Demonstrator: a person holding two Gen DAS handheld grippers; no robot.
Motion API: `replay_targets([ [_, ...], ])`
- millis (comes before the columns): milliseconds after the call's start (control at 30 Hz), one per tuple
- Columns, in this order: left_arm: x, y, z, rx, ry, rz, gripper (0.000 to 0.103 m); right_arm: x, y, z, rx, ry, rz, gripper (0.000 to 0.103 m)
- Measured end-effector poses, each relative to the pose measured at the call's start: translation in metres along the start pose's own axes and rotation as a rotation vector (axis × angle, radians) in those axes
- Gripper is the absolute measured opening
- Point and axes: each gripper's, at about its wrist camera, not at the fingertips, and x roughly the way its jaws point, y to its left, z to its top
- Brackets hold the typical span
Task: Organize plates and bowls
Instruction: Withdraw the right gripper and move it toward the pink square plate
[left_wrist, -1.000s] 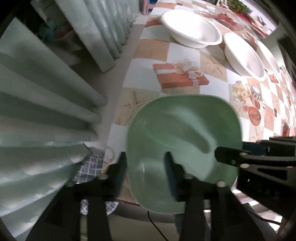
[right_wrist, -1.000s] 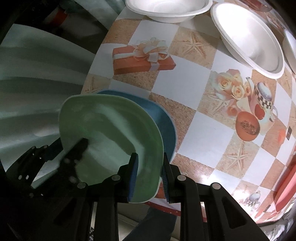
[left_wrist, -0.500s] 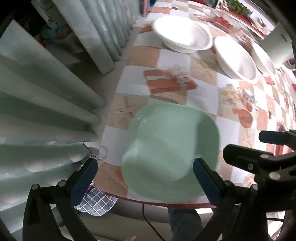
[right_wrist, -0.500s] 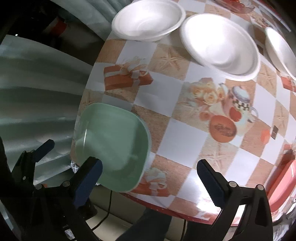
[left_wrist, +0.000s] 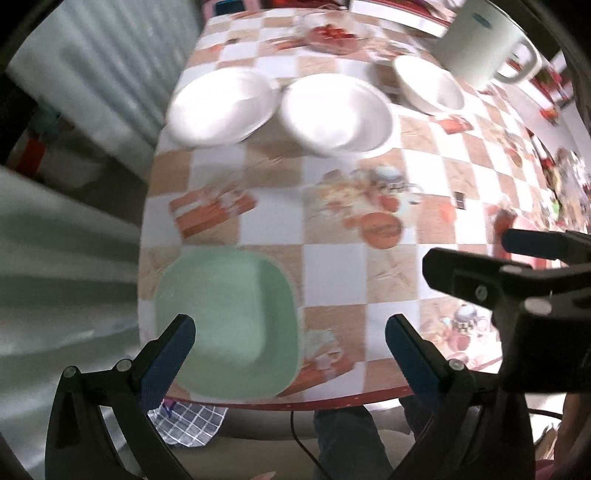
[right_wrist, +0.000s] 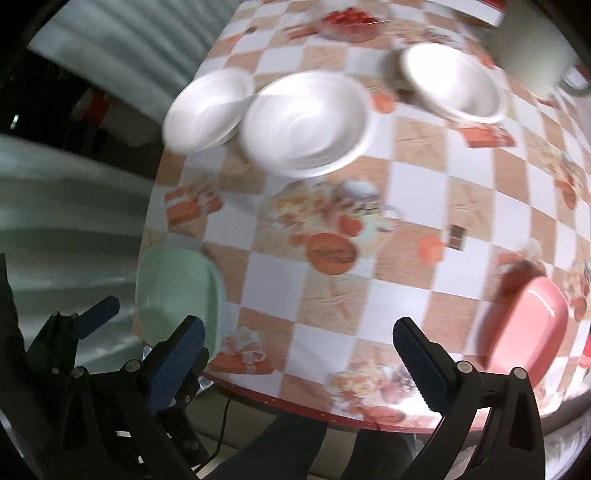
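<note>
A pale green square plate (left_wrist: 229, 325) lies at the table's near left corner; it also shows in the right wrist view (right_wrist: 177, 291). Three white bowls stand in a row at the far side: left (left_wrist: 221, 107), middle (left_wrist: 336, 110) and right (left_wrist: 430, 83). A pink plate (right_wrist: 524, 325) lies at the near right. My left gripper (left_wrist: 290, 339) is open and empty above the near edge, beside the green plate. My right gripper (right_wrist: 299, 347) is open and empty over the near edge, between the green and pink plates.
The table (left_wrist: 332, 236) has a chequered orange and white cloth. A white jug (left_wrist: 484, 37) stands at the far right, and a dish of red food (left_wrist: 332, 35) at the back. Curtains (left_wrist: 74, 229) hang along the left. The table's near edge (right_wrist: 332, 410) is close.
Both grippers let go of the green plate, which now lies on the table. Both opened wide, pulled back and swung right, bringing the three bowls and pink plate into view.
</note>
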Motion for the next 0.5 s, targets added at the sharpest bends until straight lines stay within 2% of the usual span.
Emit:
replay_targets([
  [300, -0.037, -0.052, 0.03, 0.089, -0.081, -0.017, 0.103, -0.052, -0.064, -0.019, 0.106, -0.104, -0.063, 0.103],
  [500, -0.042, -0.088, 0.044, 0.157, -0.072, -0.019, 0.103, -0.072, -0.11, -0.035, 0.2, -0.135, -0.091, 0.103],
])
